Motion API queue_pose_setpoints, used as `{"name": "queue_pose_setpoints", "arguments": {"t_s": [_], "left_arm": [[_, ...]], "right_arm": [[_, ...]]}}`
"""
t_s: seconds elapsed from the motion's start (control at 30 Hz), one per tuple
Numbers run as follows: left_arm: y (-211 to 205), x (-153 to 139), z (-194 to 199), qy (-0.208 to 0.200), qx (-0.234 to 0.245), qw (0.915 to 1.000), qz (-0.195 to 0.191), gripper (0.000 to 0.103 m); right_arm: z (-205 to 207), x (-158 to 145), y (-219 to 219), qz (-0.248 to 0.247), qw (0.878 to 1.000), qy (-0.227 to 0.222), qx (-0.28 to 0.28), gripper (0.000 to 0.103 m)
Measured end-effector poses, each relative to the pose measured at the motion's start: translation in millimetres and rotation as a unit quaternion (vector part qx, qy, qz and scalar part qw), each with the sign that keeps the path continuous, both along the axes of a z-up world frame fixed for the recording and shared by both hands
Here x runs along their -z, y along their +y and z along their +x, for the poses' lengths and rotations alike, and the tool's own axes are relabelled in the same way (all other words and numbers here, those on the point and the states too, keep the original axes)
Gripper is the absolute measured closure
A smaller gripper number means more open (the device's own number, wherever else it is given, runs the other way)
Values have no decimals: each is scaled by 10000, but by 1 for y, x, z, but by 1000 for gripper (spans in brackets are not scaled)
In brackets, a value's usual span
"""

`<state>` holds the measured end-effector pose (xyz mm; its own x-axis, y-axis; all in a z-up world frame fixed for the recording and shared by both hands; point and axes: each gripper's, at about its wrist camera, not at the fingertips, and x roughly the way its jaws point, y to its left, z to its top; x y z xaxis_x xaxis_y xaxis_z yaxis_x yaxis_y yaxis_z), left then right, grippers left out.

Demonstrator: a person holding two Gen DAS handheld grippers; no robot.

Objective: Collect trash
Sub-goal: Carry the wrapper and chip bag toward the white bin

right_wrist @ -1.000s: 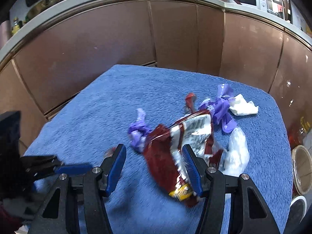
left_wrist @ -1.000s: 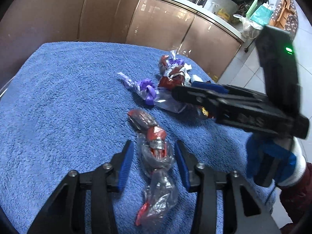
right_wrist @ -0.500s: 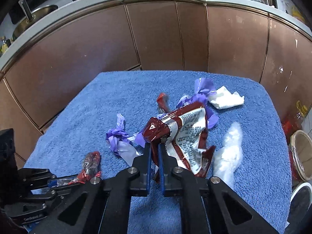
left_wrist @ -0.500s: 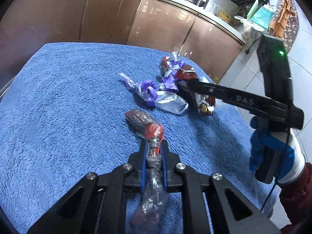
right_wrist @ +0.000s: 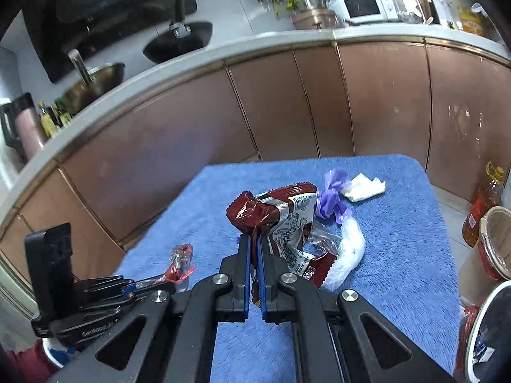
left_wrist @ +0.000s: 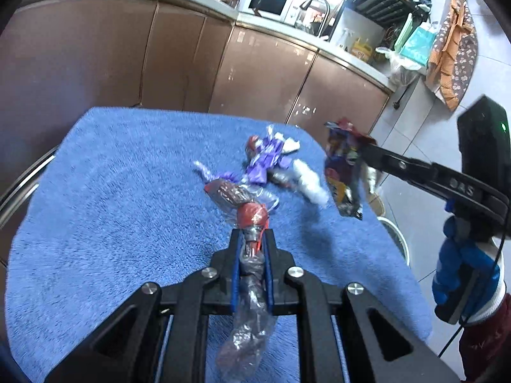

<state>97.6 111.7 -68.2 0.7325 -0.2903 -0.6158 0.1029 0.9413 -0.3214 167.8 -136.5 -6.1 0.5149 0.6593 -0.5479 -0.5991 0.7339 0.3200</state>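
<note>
My left gripper [left_wrist: 252,239] is shut on a crumpled clear-and-red wrapper [left_wrist: 247,220] and holds it above the blue towel [left_wrist: 111,207]; it also shows in the right wrist view [right_wrist: 180,263]. My right gripper [right_wrist: 254,242] is shut on a dark red snack bag [right_wrist: 281,220], lifted off the towel; the bag hangs at the right in the left wrist view [left_wrist: 346,172]. Purple wrappers [left_wrist: 265,159], a clear plastic bag [right_wrist: 348,249] and a white tissue [right_wrist: 364,186] lie on the towel.
Brown kitchen cabinets [right_wrist: 287,111] curve behind the table. A bin [right_wrist: 488,325] and a basket [right_wrist: 498,242] stand on the floor at the right, beside an oil bottle [right_wrist: 482,210]. The towel's right edge [left_wrist: 392,255] drops to a tiled floor.
Both grippers closed on their trash about half a second ago. Both have since lifted: the red wrapper and the snack bag are now off the towel.
</note>
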Motion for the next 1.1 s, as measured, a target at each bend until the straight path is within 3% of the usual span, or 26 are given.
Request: {"name": "queue_pose_setpoints", "arguments": {"t_s": [0.3, 0.57, 0.8, 1.1], "left_arm": [[-25, -49, -33, -334, 84, 9993, 119, 92], [-95, -86, -18, -515, 629, 9967, 80, 92], [-199, -87, 28, -372, 1478, 9881, 205, 92], [-352, -57, 101, 60, 2552, 9664, 302, 92]], "right_arm": [[-44, -44, -65, 462, 9973, -413, 382, 99], [-73, -60, -150, 697, 9887, -667, 1151, 99], [-79, -43, -240, 689, 9719, -666, 2151, 99], [-49, 21, -352, 813, 9434, -97, 3214, 99]]}}
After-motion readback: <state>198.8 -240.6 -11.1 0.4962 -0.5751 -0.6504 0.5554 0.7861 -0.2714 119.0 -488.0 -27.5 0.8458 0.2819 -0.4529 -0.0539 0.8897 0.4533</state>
